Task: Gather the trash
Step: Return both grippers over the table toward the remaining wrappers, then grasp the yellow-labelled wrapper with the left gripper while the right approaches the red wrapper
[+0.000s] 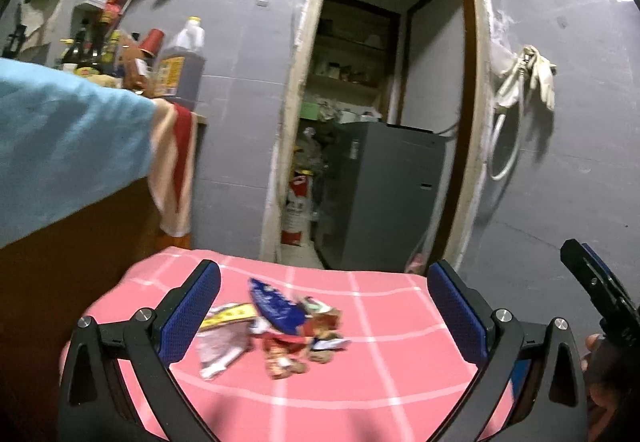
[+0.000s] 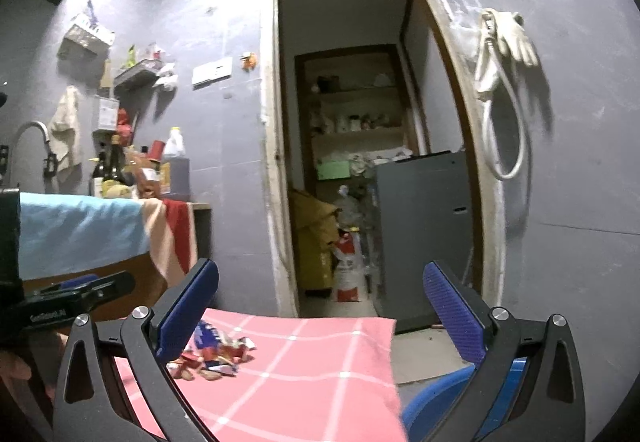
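Note:
A heap of crumpled snack wrappers (image 1: pixel 280 326), blue, yellow, white and brown, lies on a table under a pink checked cloth (image 1: pixel 400 322). My left gripper (image 1: pixel 324 302) stands wide open just short of the heap, with the wrappers showing between its blue pads and nothing held. In the right wrist view the same wrappers (image 2: pixel 216 352) lie by the left finger, on the pink cloth (image 2: pixel 320 370). My right gripper (image 2: pixel 320 302) is wide open and empty, aimed level at the doorway beyond the table. Its tip (image 1: pixel 592 282) shows at the right edge of the left wrist view.
A counter at left holds bottles (image 1: pixel 120 54) and a large jug (image 1: pixel 184 66), with a blue towel (image 1: pixel 72 154) and a striped one hung over it. Ahead is an open doorway (image 1: pixel 380 122) with a grey appliance (image 1: pixel 388 194). A blue chair (image 2: pixel 444 398) stands right of the table.

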`<action>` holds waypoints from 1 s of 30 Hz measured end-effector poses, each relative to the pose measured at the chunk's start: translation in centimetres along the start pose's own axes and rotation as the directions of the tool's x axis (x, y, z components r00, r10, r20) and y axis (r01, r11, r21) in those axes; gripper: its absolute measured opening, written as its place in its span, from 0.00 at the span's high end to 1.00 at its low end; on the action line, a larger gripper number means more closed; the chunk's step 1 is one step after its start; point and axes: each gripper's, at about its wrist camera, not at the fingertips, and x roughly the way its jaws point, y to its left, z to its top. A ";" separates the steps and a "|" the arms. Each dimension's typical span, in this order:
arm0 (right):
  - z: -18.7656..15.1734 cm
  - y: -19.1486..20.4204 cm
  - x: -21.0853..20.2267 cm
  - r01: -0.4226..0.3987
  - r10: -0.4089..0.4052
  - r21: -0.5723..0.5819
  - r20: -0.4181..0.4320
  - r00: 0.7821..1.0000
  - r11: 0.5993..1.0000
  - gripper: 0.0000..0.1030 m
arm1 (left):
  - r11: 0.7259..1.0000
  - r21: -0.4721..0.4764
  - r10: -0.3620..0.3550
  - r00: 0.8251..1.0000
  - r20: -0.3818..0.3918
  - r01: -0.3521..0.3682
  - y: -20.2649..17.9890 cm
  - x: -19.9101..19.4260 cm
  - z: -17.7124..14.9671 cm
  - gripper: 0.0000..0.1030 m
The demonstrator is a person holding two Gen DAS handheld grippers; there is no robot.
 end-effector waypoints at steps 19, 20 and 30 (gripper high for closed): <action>-3.1 6.6 7.2 -0.150 0.137 -0.045 -0.218 0.966 0.988 0.00 | 0.988 -0.097 0.101 0.979 -0.177 -0.119 9.6 1.3 -1.9 0.02; -3.3 6.7 7.4 -0.154 0.139 -0.046 -0.231 0.963 0.987 0.00 | 0.987 -0.109 0.097 0.975 -0.198 -0.121 10.0 1.6 -2.2 0.02; -5.6 6.9 11.4 -0.163 0.132 -0.035 -0.443 0.887 0.986 0.06 | 0.981 -0.180 0.007 0.939 -0.344 -0.073 11.7 4.7 -3.7 0.15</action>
